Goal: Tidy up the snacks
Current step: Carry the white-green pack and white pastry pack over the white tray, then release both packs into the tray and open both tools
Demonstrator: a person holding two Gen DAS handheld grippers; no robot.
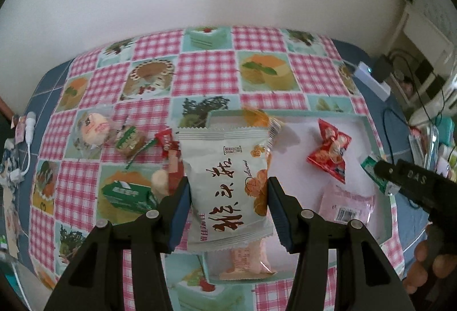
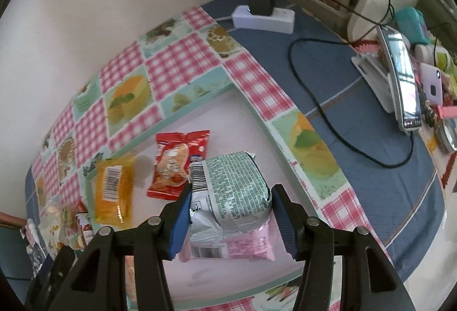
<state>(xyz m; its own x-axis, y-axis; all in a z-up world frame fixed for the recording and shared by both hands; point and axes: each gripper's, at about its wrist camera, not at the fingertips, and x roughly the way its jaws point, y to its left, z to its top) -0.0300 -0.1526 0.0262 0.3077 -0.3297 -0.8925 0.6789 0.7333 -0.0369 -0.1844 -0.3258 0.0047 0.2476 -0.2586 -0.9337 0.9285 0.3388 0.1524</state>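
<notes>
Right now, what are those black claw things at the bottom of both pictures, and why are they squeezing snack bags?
They are grabbers with two fingers, and a person holds one in each hand. Each has a small camera looking along its fingers, so one picture comes from the left grabber and the other from the right.

The left gripper pinches a white snack packet with brown writing. The right gripper pinches a green-and-white packet.

Below them is a shallow box with a white bottom, on a pink checked tablecloth with cake pictures. In the box lie a red packet, an orange packet and a pink packet. More snacks wait on the cloth, such as a small green box.
</notes>
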